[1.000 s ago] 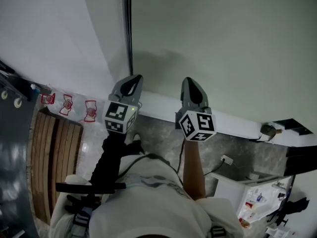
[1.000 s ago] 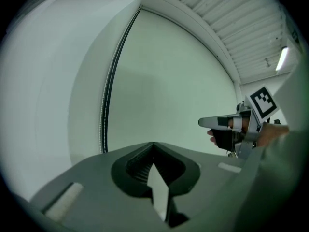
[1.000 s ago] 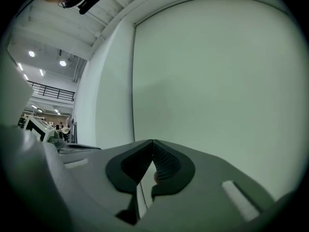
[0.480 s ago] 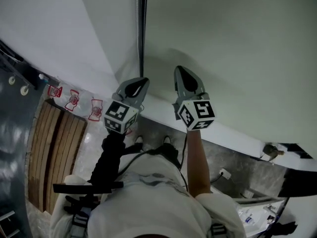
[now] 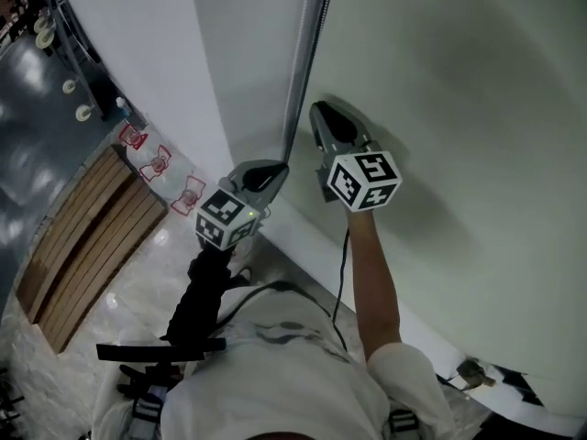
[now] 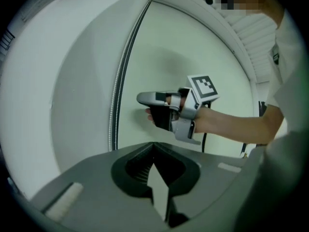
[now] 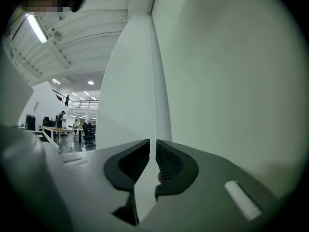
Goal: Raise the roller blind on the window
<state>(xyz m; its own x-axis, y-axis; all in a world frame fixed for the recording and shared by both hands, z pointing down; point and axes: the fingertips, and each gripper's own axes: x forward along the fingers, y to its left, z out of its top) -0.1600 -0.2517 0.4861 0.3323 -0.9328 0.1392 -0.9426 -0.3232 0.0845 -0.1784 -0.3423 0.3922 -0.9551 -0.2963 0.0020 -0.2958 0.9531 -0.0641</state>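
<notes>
Right tongs (image 5: 318, 115), swung up beside the chain (image 5: 303, 71), had just been parting, nothing clamped; left tongs (image 5: 273, 167), together, waited below along the chain; blind (image 5: 440, 62) judged unraised.

Large open-plan office hall, desks (image 7: 54, 129) and dark office chairs (image 7: 88, 132) standing in the distance, a person (image 7: 61, 117) standing beside them, strip lights (image 7: 37, 28) glowing under a ribbed ceiling (image 7: 91, 30), railed gallery (image 7: 83, 101) running behind, polished stone floor (image 5: 138, 282) gleaming below.
</notes>
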